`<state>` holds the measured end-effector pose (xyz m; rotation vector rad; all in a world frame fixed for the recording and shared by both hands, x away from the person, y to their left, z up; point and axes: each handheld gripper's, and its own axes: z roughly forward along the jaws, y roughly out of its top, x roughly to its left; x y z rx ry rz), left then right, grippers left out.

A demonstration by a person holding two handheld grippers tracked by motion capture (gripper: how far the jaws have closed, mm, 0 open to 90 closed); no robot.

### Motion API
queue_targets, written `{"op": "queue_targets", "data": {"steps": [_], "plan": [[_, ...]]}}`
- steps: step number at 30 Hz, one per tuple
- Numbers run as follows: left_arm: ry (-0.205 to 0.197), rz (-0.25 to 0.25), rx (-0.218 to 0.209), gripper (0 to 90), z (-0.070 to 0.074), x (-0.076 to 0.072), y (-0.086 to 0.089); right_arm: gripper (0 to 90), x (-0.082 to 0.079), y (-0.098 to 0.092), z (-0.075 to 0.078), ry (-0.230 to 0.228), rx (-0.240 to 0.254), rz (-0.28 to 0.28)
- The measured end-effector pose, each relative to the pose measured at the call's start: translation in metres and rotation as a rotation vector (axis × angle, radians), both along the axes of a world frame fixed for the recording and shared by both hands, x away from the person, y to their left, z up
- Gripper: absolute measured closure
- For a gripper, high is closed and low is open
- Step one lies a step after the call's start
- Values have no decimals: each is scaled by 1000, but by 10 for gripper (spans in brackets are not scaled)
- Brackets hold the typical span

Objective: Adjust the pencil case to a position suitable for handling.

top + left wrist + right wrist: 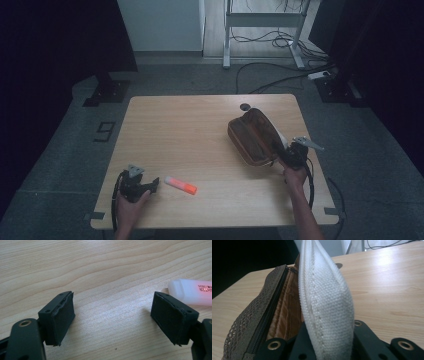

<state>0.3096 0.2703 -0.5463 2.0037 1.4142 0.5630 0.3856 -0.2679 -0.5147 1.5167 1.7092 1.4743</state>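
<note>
While your right gripper (286,156) is clamping pouch (254,137) white edge (324,305), holding it open, your left gripper (146,186) is sitting wide open, empty; highlighter (180,185) lying just right of it, long axis pointing toward pouch, left hand nearer

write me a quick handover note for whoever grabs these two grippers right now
Right gripper: shut on the white fabric side of the brown pouch, holding its mouth open near the table's right edge; zipper undone, orange-brown lining showing.
Left gripper: open, nothing between the pads, resting on the wooden table at the near left.
Highlighter: pink-orange with a pale cap, lying flat just right of the left gripper, not touched.
Done: pouch gripped and opened.
Left, most likely: pick up the highlighter with the left gripper, carry it over and put it into the pouch, then release.
</note>
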Motion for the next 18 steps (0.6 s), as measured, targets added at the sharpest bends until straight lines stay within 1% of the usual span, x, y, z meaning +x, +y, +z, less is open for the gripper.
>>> {"op": "queue_targets", "data": {"steps": [1,7,11,18], "plan": [[0,0,0,189,0,0,0,827,-1,1,1,-3,4,14],[0,0,0,189,0,0,0,827,-2,3,3,-14,10,37],[0,0,0,189,0,0,0,828,-3,6,6,-29,23,67],[0,0,0,189,0,0,0,827,-4,11,7,-43,21,101]]}}
